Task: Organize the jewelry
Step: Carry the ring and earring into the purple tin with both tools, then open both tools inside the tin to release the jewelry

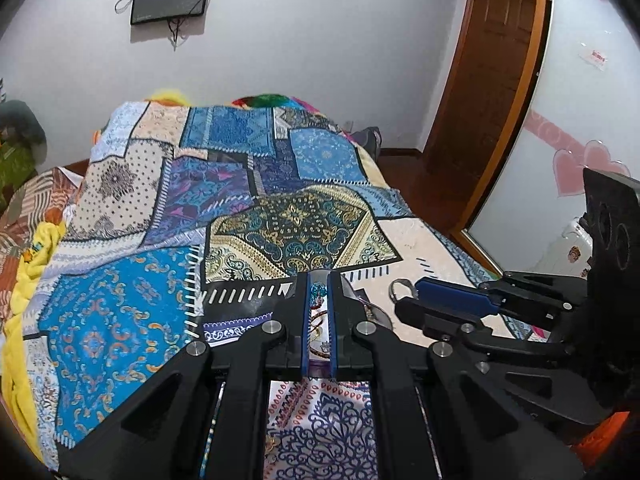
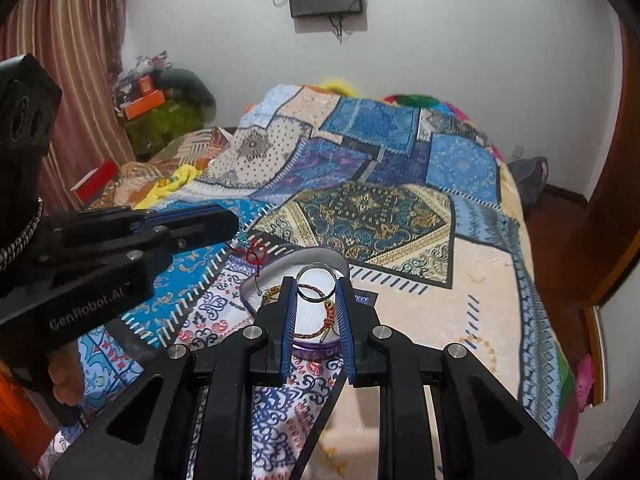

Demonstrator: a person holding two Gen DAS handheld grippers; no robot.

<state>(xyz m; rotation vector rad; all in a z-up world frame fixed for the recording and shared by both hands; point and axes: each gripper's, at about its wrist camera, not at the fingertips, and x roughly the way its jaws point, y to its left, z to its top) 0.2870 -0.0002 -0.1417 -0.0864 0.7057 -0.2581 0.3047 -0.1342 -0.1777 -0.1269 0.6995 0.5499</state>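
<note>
A heart-shaped tin box (image 2: 320, 258) with a white lining lies on the patchwork bedspread. A gold and red cord bracelet (image 2: 320, 314) lies in it. My right gripper (image 2: 317, 286) is shut on a silver bangle (image 2: 317, 282) and holds it upright over the box. My left gripper (image 1: 319, 288) is shut on a blue beaded piece (image 1: 318, 291) with a red cord; it shows dangling at the box's left edge in the right wrist view (image 2: 252, 250). In the left wrist view the bangle (image 1: 401, 290) shows at the right gripper's tips, just to the right.
The patchwork bedspread (image 2: 400, 200) covers the bed. A yellow cloth (image 1: 32, 256) lies at its left edge. A wooden door frame (image 1: 492, 92) stands to the right. Cluttered boxes (image 2: 152, 100) and a striped curtain (image 2: 68, 60) stand at the far left.
</note>
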